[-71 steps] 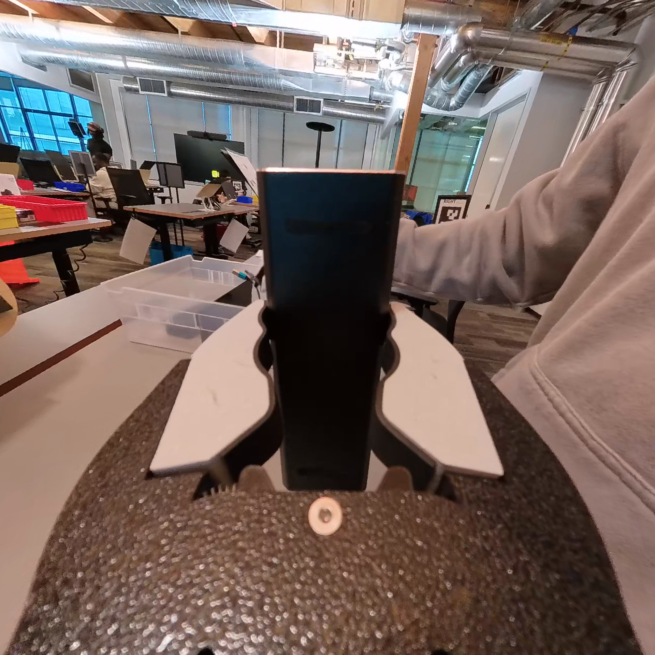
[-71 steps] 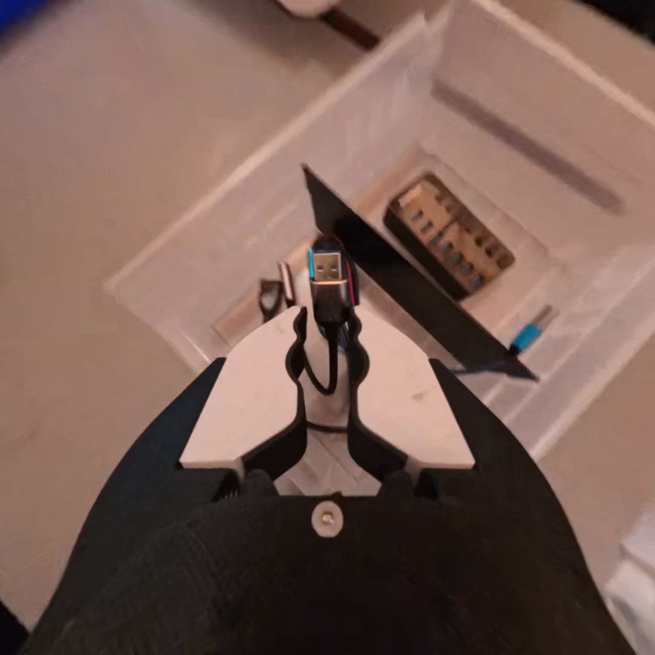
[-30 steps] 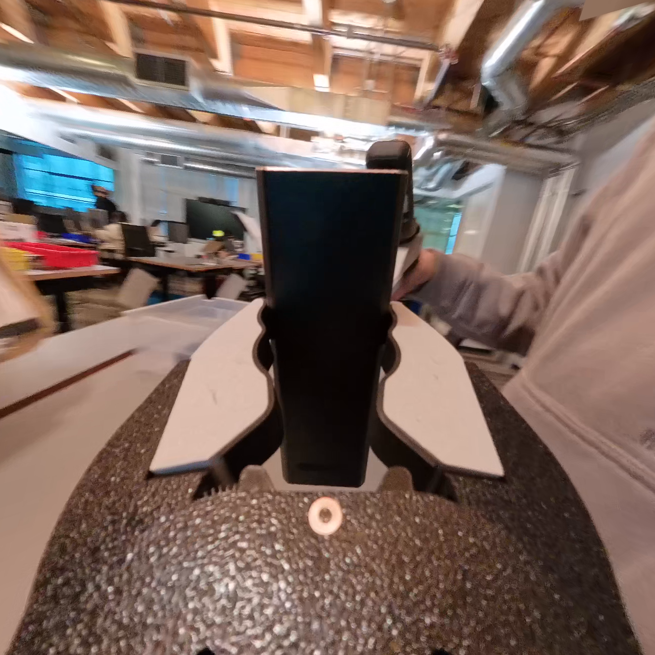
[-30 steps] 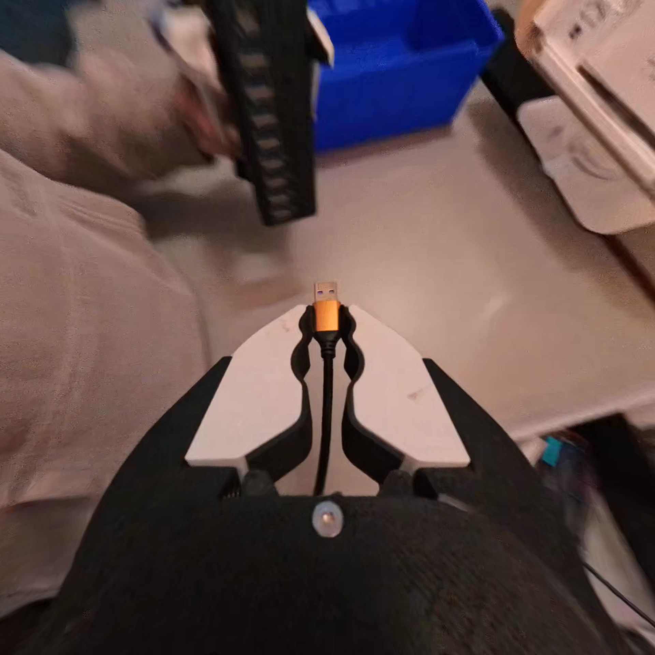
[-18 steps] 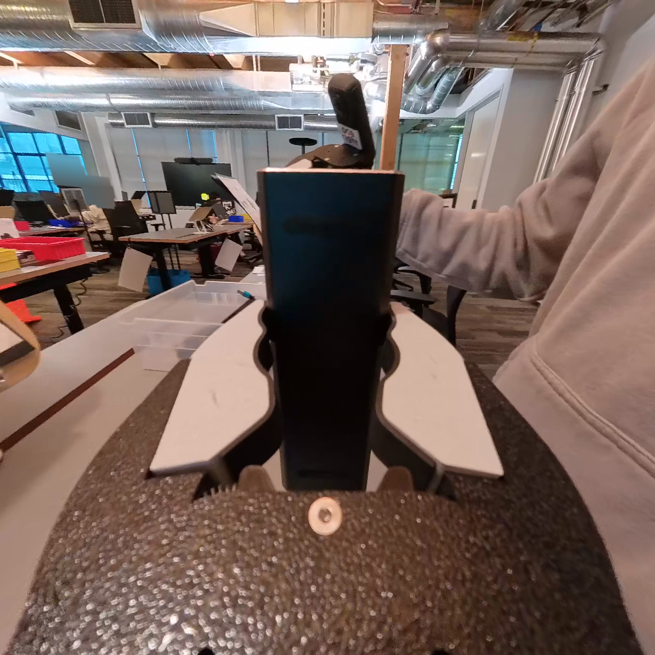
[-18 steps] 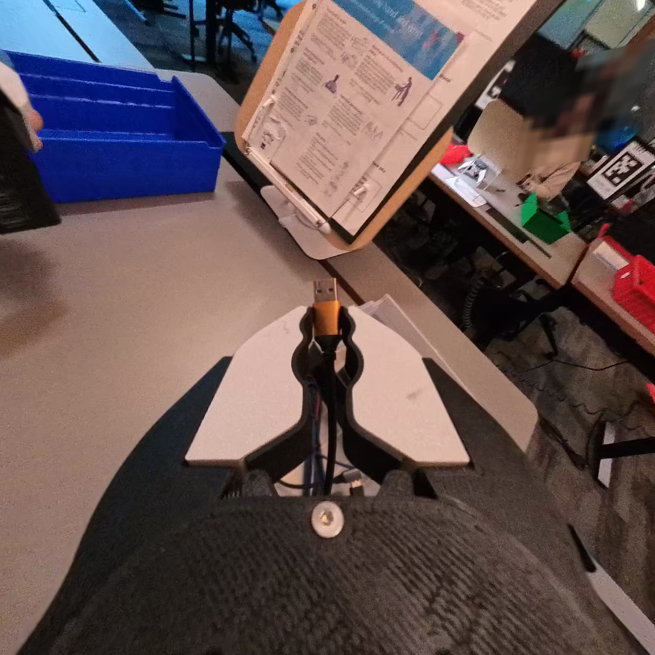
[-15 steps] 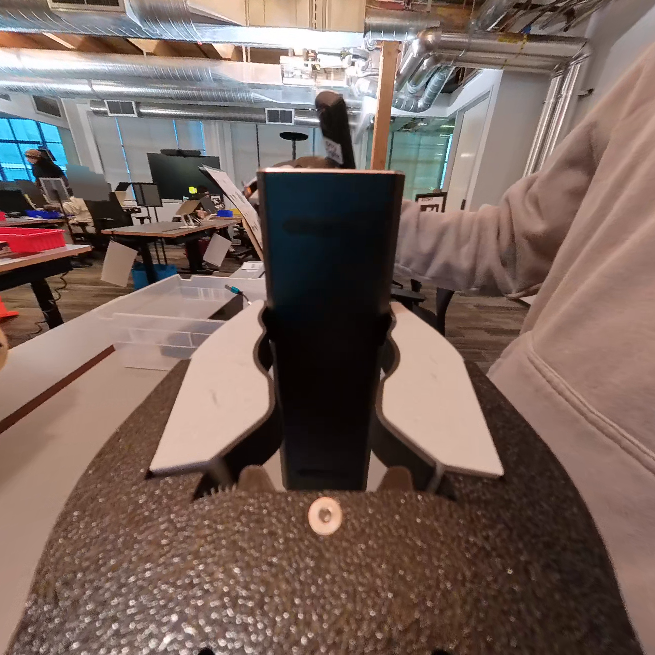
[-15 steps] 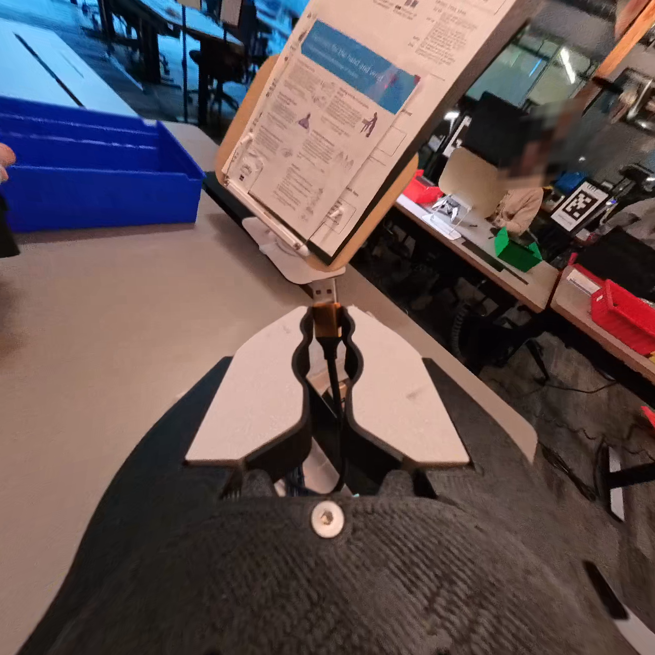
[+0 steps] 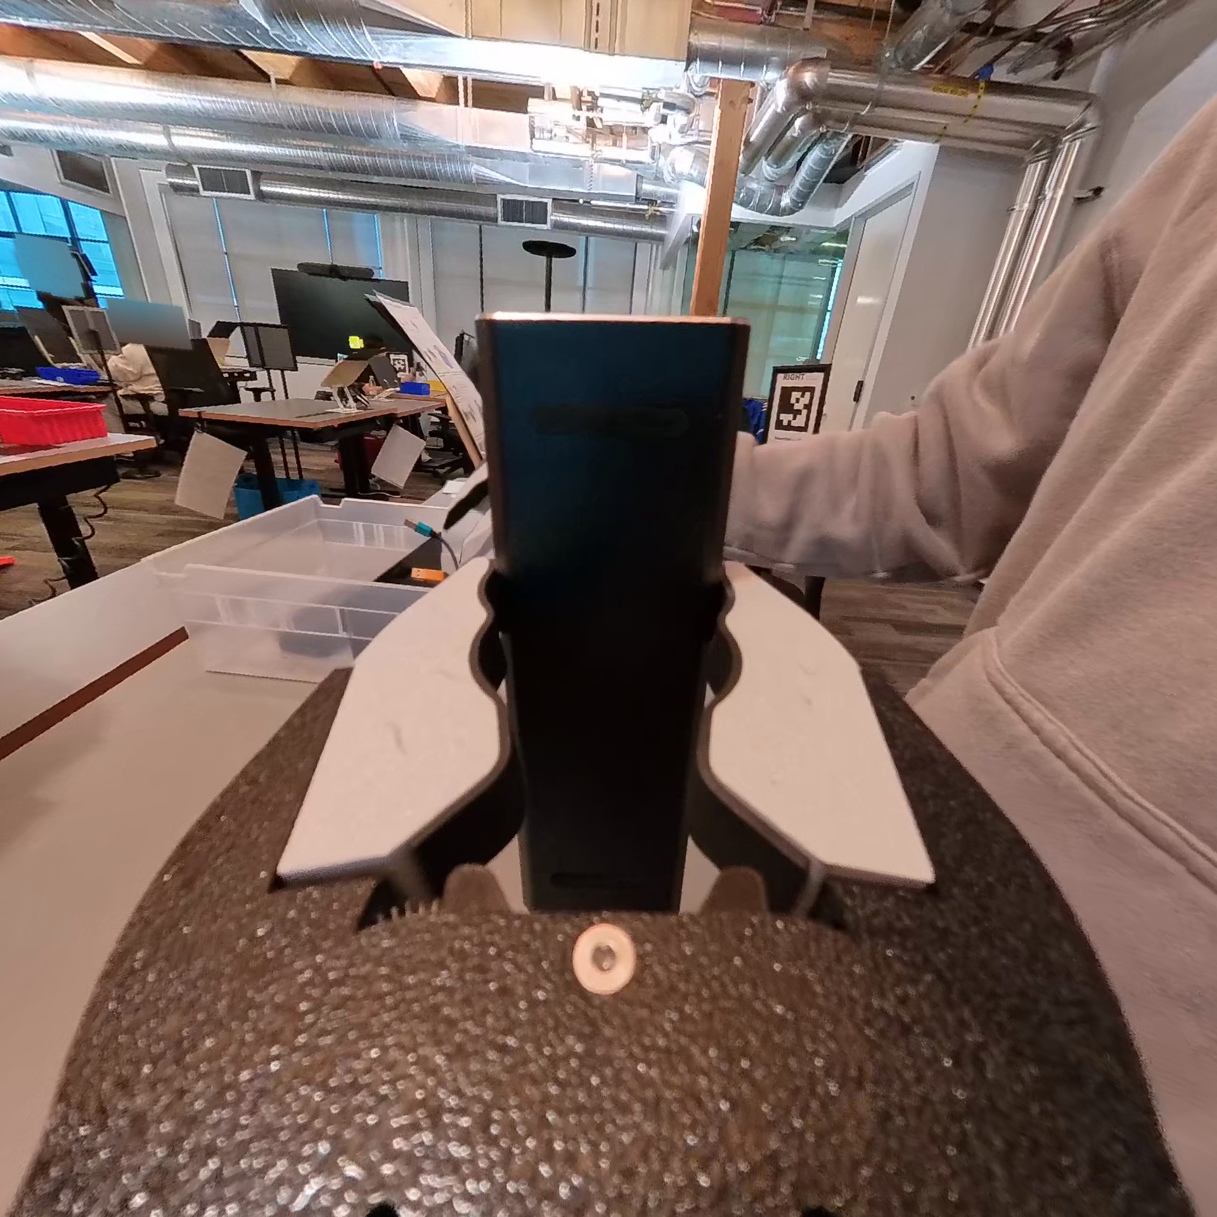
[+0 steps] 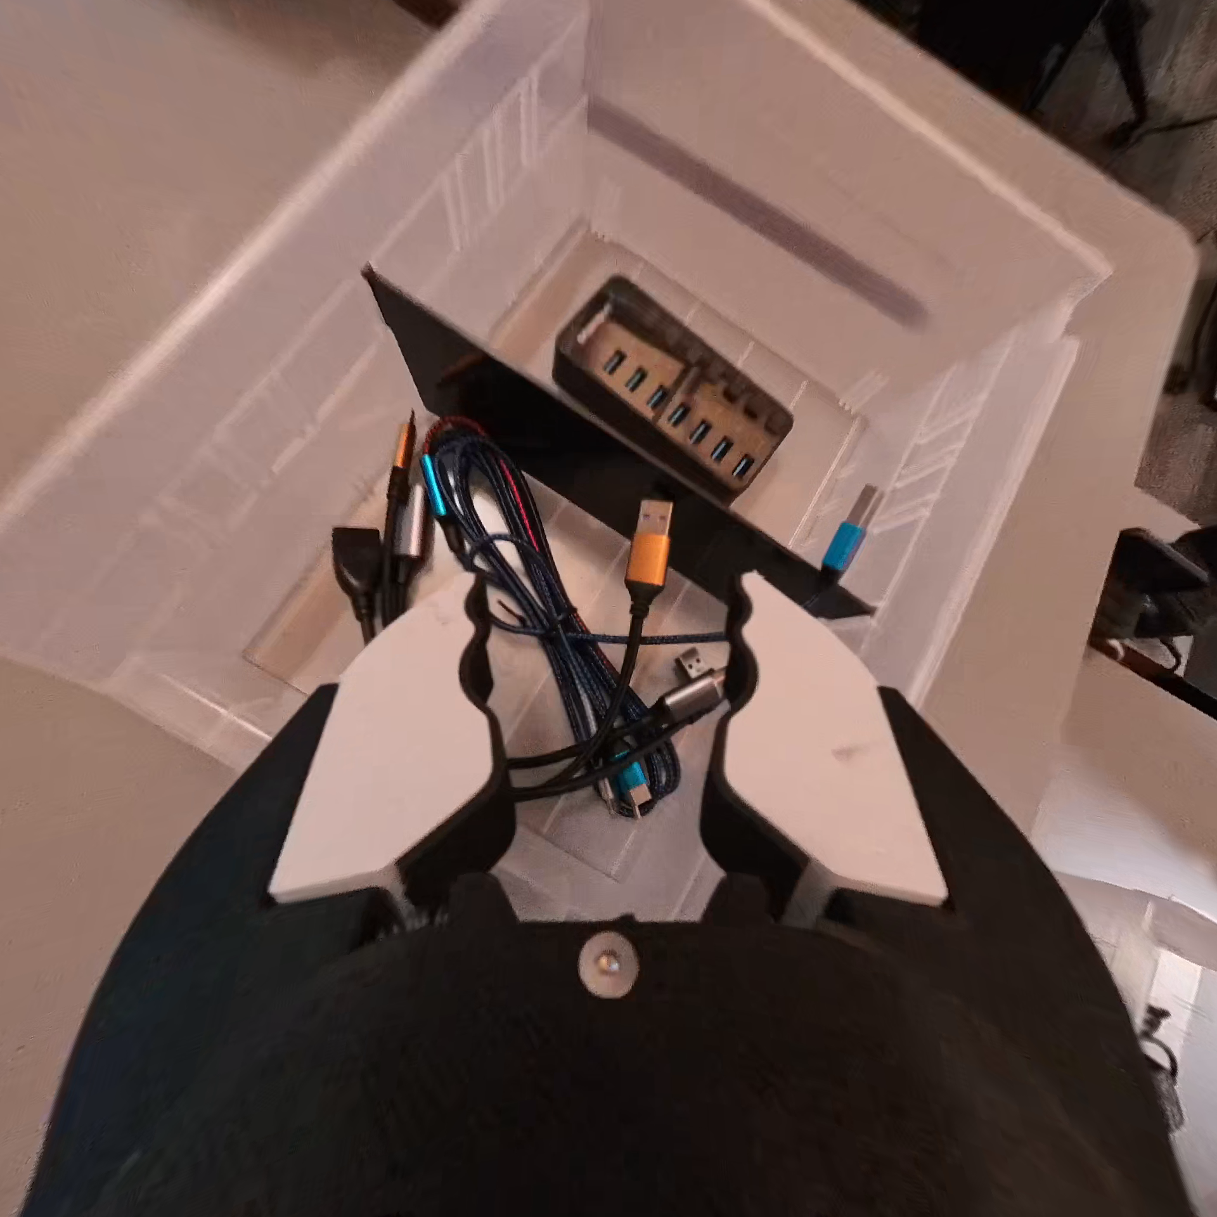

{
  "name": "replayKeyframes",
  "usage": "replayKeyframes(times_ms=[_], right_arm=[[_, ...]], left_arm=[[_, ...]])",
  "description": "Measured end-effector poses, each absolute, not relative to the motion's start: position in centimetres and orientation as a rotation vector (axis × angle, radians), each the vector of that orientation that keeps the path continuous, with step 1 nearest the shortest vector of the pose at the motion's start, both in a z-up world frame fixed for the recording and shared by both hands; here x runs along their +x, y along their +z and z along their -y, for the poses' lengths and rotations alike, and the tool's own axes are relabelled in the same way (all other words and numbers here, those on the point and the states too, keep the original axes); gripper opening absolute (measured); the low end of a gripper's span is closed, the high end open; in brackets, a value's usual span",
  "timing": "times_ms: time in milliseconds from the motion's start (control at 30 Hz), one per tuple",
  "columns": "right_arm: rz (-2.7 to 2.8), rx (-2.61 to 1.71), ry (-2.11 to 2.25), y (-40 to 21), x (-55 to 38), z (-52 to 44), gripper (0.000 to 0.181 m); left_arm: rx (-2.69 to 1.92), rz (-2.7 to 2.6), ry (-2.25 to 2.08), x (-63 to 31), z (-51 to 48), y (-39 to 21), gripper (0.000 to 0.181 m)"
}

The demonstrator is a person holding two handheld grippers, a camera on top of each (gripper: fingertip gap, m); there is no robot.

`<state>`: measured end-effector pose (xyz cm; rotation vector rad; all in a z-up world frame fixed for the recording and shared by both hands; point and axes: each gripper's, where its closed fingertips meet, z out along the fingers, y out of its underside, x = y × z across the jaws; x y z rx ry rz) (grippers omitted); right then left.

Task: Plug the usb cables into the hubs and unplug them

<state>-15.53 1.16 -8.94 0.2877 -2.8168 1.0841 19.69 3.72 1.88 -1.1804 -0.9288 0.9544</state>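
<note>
My left gripper [image 9: 606, 576] is shut on a dark blue-black USB hub [image 9: 609, 500] and holds it upright above the table. My right gripper [image 10: 606, 589] is open and empty, pointing down into a clear plastic bin [image 10: 461, 132]. An orange-ended USB cable [image 10: 649, 543] lies loose in the bin just beyond my fingertips, free of the jaws. A bundle of blue and black cables [image 10: 527, 573] lies under it. A second hub [image 10: 672, 402] with a row of blue ports lies in the far compartment, behind a black divider [image 10: 593, 454].
A blue-ended plug [image 10: 846, 537] leans at the bin's right side. The bin [image 9: 296, 553] also shows in the left wrist view, ahead on the left of the grey table [image 9: 99, 757]. A person's beige sleeve [image 9: 922, 474] fills the right.
My right gripper swung from facing the room back down over the bin, opened and let go of the orange-ended cable. My left gripper kept the hub and barely moved.
</note>
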Motion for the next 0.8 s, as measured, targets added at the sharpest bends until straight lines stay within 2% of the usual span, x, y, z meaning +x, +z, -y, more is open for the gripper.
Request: replayKeyframes(times_ms=[67, 133, 333, 400, 500, 567, 667, 700, 800], right_arm=[[2.806, 0.285, 1.245, -5.8, -13.6, -0.8, 0.086], [2.875, 0.414, 1.479, -2.9, -8.6, -0.5, 0.093], [3.175, 1.226, 1.889, -1.5, 10.3, -4.8, 0.095], [3.307, 1.354, 2.107, -0.6, 14.6, -6.3, 0.093], [3.546, 1.326, 2.341, 0.0, 17.8, -6.9, 0.079], [3.569, 1.163, 2.485, -0.1, 18.7, -6.1, 0.082], [3.261, 1.025, 2.697, 0.4, 19.4, -4.9, 0.089], [3.128, 1.07, 2.658, 0.2, 19.9, -4.7, 0.096], [2.871, 1.225, 2.405, -1.0, 20.6, -4.1, 0.088]], left_arm=[[-1.174, 0.934, 0.96, 19.6, -3.6, 1.9, 0.059], [-1.162, 0.926, 0.959, 19.5, -3.6, 2.2, 0.059], [-1.133, 0.839, 0.889, 18.6, -4.6, 3.3, 0.06], [-1.102, 0.77, 0.85, 18.6, -5.4, 4.2, 0.059], [-1.05, 0.685, 0.809, 18.8, -6.1, 5.4, 0.06], [-1.038, 0.669, 0.811, 18.7, -6.2, 5.9, 0.059], [-1.032, 0.713, 0.855, 18.4, -5.5, 6.0, 0.059], [-1.03, 0.734, 0.87, 18.2, -5.1, 6.0, 0.059], [-1.051, 0.779, 0.891, 17.9, -4.7, 5.7, 0.059]])
